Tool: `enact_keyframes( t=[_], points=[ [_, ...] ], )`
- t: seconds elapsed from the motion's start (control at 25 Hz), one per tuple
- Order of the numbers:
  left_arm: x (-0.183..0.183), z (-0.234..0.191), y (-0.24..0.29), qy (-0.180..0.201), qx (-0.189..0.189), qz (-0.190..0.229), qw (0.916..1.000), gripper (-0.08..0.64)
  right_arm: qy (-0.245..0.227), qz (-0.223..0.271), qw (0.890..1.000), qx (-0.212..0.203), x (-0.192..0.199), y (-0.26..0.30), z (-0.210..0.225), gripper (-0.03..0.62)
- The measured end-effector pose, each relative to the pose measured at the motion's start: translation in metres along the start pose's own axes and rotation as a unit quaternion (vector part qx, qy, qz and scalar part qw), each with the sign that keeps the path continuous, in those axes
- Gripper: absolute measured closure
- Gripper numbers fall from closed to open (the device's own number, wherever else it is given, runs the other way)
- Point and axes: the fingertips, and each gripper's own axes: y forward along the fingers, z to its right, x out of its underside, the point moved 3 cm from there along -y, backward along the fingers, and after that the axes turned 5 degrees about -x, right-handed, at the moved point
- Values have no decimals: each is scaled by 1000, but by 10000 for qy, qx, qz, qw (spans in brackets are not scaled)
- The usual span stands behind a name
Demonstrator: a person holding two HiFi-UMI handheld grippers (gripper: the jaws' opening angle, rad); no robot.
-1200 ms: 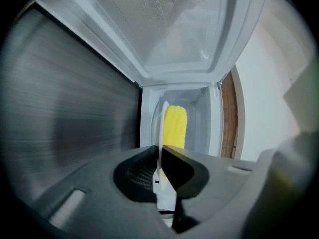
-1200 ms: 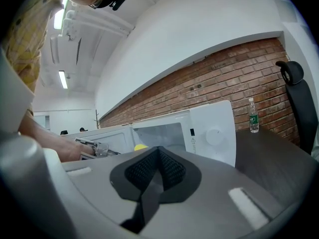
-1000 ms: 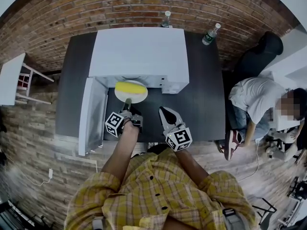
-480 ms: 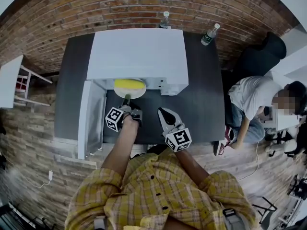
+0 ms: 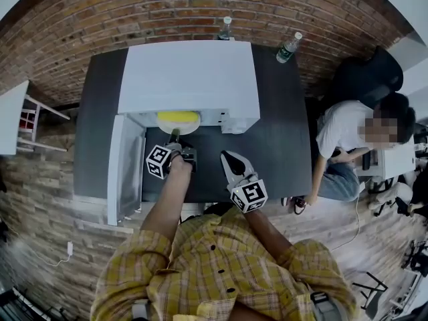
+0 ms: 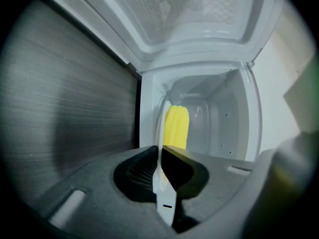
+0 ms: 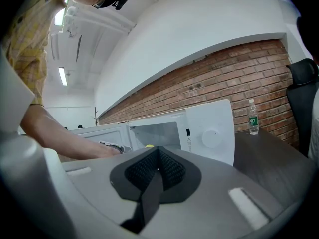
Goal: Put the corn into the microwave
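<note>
Left gripper jaws pinched on rim of thin white plate, seen edge-on; pads black, ribbed. Yellow corn, bumpy kernel rows, lies on plate at microwave mouth, partly inside smooth white cavity. Door with perforated mesh window swung open at microwave's left. Right gripper jaws together, nothing between, in front of microwave. Round dial on microwave front; small triangle sign beside it, print unreadable. Clear bottle, green label illegible, beyond microwave's right side on dark wood-grain table.
</note>
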Motion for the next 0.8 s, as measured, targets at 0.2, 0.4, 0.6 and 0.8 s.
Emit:
enact_keyframes(
  t=[0.2, 0.4, 0.6, 0.8],
  points=[
    [-3, 0, 8, 0, -42, 20, 10000, 540, 7, -7, 10000, -8, 1, 0, 2, 592],
    [-6, 3, 14, -21, -71, 48, 10000, 541, 20, -20, 10000, 14, 3, 0, 4, 592],
    [-7, 7, 19, -11, -128, 5, 9999, 538, 22, -23, 10000, 1, 3, 0, 5, 592],
    [-7, 10, 23, -51, -237, 5, 9997, 531, 36, -9, 10000, 3, 1, 1, 6, 592]
  ],
)
